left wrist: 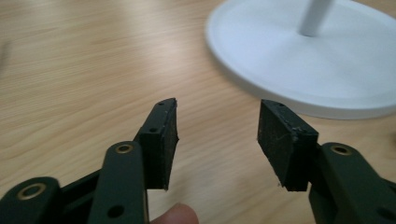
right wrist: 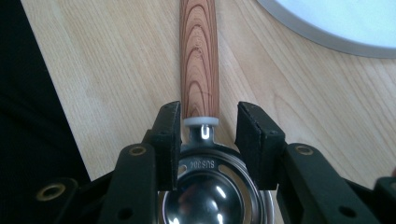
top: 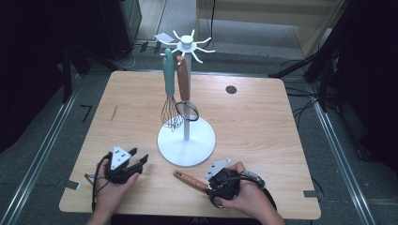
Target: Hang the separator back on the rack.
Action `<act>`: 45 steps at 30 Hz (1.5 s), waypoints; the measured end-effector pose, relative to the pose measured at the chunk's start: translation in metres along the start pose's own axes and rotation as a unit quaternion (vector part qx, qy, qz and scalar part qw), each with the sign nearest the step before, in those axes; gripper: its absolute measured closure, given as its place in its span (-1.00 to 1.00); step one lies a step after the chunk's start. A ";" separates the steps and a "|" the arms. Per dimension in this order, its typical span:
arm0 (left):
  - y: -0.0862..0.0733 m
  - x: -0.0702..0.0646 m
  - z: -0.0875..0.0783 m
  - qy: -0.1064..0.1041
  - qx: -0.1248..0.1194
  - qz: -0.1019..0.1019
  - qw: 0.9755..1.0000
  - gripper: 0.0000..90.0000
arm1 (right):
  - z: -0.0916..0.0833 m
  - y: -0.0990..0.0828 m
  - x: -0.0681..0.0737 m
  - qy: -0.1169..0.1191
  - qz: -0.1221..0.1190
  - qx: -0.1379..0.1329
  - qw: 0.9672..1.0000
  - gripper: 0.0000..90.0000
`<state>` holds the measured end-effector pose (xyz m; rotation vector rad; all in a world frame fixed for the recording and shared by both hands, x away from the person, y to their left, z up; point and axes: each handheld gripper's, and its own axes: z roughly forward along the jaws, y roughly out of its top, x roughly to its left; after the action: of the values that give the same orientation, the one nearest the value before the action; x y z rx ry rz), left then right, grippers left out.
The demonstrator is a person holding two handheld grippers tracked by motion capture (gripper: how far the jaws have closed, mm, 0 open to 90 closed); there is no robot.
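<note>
Two utensils hang from the white rack (top: pixel 186 136): a whisk with a teal handle (top: pixel 169 89) and a wooden-handled strainer (top: pixel 184 86) beside it, their lower ends overlapping so the strainer's ring is partly hidden behind the rack's post. A third utensil, a wooden-handled tool with a steel head (top: pixel 190 181), lies flat on the table (top: pixel 253 122) just in front of the rack's round base. From above its head is hidden under the right gripper (top: pixel 213 187), and only the handle sticks out toward the left. In the right gripper view the handle (right wrist: pixel 199 60) runs straight away from the jaws, and the shiny head is cut off at the bottom edge, so its full shape is hard to make out. The jaws stand on either side of the neck where head meets handle; a thin gap shows at each pad (right wrist: pixel 170 140), so they are not pressing on it.

One left gripper (top: pixel 133 161) rests at the near left of the table, well apart from the tool, its jaws parted with only bare wood between them. In the left gripper view part of the rack's base (left wrist: pixel 299 60) shows beyond the pads, its far side cut off. A dark round hole (top: pixel 231 89) sits near the table's far edge.
</note>
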<state>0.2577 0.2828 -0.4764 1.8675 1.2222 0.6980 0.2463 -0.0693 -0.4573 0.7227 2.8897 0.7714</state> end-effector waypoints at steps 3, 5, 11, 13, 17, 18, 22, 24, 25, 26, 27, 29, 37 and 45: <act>-0.002 0.024 -0.004 0.031 0.003 -0.031 0.999 -0.11 | 0.003 0.006 0.001 0.003 -0.009 0.012 1.000 0.39; -0.004 0.037 -0.007 0.055 0.011 -0.054 0.997 -0.20 | 0.004 0.010 0.003 -0.002 -0.012 0.023 1.000 0.37; -0.010 0.066 -0.012 0.082 0.015 -0.112 0.990 -0.36 | 0.013 0.018 0.006 -0.005 -0.028 0.060 0.998 0.42; -0.011 0.069 -0.011 0.082 0.018 -0.123 0.989 -0.36 | 0.014 0.018 0.006 -0.004 -0.034 0.066 0.997 0.43; -0.012 0.069 -0.006 0.080 0.024 -0.125 0.989 -0.35 | 0.016 0.018 0.005 -0.003 -0.027 0.075 0.997 0.47; -0.013 0.069 -0.006 0.080 0.025 -0.124 0.989 -0.35 | 0.017 0.018 0.005 -0.001 -0.026 0.079 0.997 0.48; -0.013 0.069 -0.004 0.083 0.028 -0.124 0.988 -0.35 | 0.019 0.021 0.005 -0.001 -0.021 0.083 0.996 0.51; -0.013 0.070 -0.004 0.082 0.027 -0.126 0.988 -0.34 | 0.020 0.022 0.004 -0.001 -0.025 0.088 0.996 0.53; -0.014 0.070 -0.004 0.082 0.028 -0.126 0.988 -0.34 | 0.020 0.023 0.004 0.000 -0.023 0.092 0.996 0.53; -0.014 0.070 -0.004 0.081 0.028 -0.126 0.988 -0.34 | 0.020 0.023 0.005 -0.004 -0.021 0.094 0.995 0.54; -0.014 0.070 -0.004 0.081 0.029 -0.125 0.988 -0.33 | 0.020 0.024 0.006 -0.008 -0.024 0.098 0.995 0.53; -0.014 0.069 -0.003 0.081 0.030 -0.126 0.988 -0.33 | 0.021 0.026 0.009 -0.020 -0.035 0.110 0.993 0.53; -0.014 0.069 -0.003 0.084 0.032 -0.125 0.988 -0.31 | 0.024 0.035 0.012 -0.026 -0.032 0.146 0.988 0.58; -0.014 0.071 -0.003 0.084 0.030 -0.131 0.987 -0.29 | 0.021 0.028 0.012 -0.026 -0.017 0.118 0.993 0.59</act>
<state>0.2762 0.3522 -0.4844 1.6800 1.5794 0.6889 0.2515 -0.0333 -0.4614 0.6991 2.9673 0.4044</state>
